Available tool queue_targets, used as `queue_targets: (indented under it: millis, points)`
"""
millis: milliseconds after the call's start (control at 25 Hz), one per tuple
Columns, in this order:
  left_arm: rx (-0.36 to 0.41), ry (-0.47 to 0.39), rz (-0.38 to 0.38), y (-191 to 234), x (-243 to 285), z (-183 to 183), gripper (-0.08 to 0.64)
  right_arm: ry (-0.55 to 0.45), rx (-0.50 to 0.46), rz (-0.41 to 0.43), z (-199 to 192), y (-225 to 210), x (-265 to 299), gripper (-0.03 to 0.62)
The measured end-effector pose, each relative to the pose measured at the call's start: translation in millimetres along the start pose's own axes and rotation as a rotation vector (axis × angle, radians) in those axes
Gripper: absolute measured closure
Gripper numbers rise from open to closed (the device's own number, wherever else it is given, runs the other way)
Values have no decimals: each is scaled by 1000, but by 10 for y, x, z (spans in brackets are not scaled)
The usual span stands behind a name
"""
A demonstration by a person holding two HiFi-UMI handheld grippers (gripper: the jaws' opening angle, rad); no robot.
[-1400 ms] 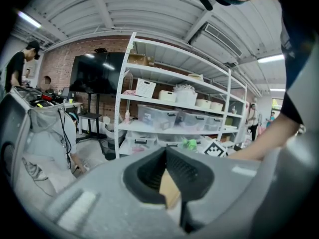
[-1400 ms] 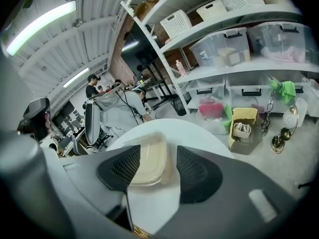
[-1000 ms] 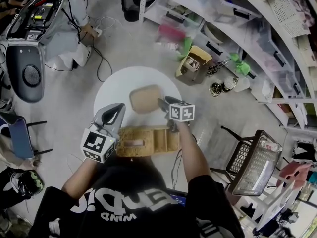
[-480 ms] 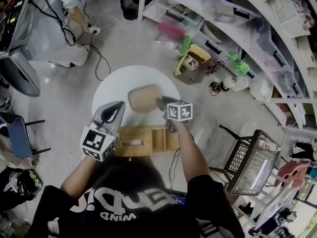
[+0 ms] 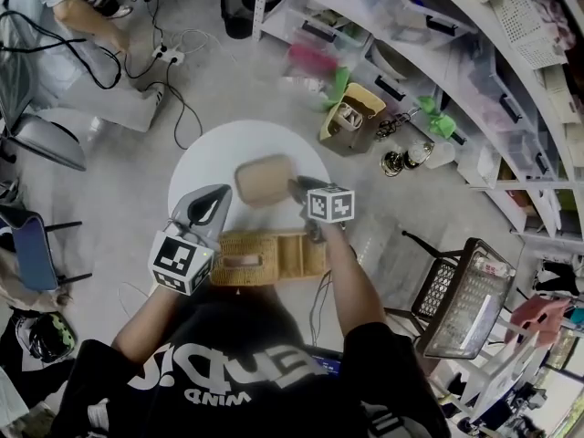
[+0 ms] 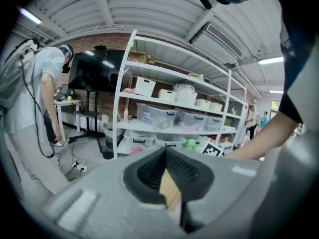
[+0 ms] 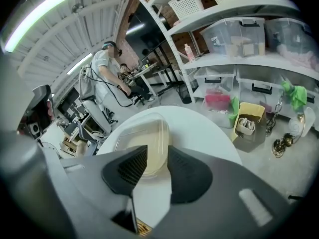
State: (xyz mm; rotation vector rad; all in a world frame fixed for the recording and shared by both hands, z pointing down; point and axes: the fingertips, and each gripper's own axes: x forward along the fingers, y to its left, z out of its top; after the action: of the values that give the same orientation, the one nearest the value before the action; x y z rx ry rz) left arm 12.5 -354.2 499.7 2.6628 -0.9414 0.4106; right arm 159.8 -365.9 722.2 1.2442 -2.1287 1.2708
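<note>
Clearly the left tongs (image 6: 166, 159) are pinched on a thin tan piece (image 6: 169, 189); the right tongs (image 7: 157, 157), slightly apart, stand at the lidded container (image 7: 139, 137) on the white worktop (image 7: 199, 128).

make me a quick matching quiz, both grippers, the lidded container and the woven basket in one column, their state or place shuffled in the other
1. left gripper
2. right gripper
3. lidded container
4. woven basket

A. on the round white table, just beyond the right jaws
B. jaws apart, gripping nothing
C. at the table's near edge, between the grippers
D. shut on a thin tan piece

Pairs: 1-D, 2-B, 3-A, 4-C
</note>
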Motion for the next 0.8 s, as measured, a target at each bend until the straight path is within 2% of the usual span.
queue_targets:
  millis: [400, 800]
  points:
    - [7, -29, 5, -39, -110, 28, 558, -31, 17, -6, -7, 87, -130, 492]
    - [9, -60, 1, -160, -289, 120, 558, -85, 12, 37, 41, 416, -420, 524]
